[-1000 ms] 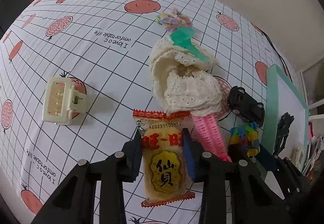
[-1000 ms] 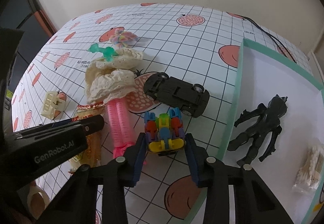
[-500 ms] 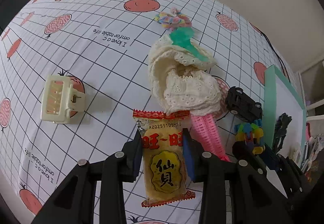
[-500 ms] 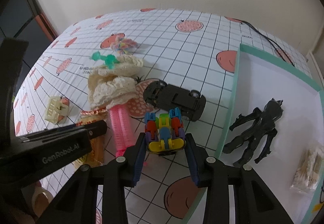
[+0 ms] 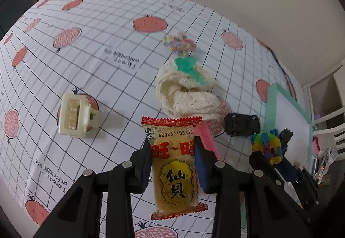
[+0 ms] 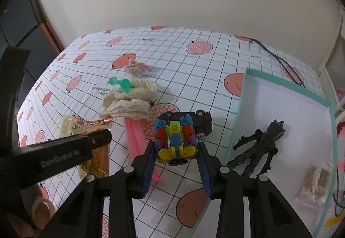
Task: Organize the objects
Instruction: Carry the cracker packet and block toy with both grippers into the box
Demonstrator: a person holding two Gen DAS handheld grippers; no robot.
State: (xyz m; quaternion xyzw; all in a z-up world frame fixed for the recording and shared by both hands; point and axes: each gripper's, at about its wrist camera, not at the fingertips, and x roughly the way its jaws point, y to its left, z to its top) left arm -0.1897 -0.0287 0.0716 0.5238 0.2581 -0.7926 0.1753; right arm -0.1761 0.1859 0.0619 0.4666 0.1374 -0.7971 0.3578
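Gripping two things at once. My left gripper [image 5: 173,151] is clamped on a snack packet [image 5: 175,170], blue pads pressed against both its long edges, red crimped end pointing away from me. My right gripper [image 6: 176,153] is closed on a multicoloured block toy [image 6: 175,141], held above the tablecloth [image 6: 194,78] just left of the mint-rimmed tray [image 6: 238,117].

Inside the tray: a black figure [image 6: 257,147] lying flat, and a small clear bag of pale sticks [image 6: 315,183] near the right wall.

On the cloth: a black toy car [image 6: 199,122] just behind the block toy; a cream lace cloth [image 5: 187,95] with a green plastic piece [image 5: 187,66] on top; a pink comb [image 6: 134,136] emerging from under the lace; a pastel scrunchie [image 5: 179,43] farther back; a cream hair claw [image 5: 75,117] well off to the left.
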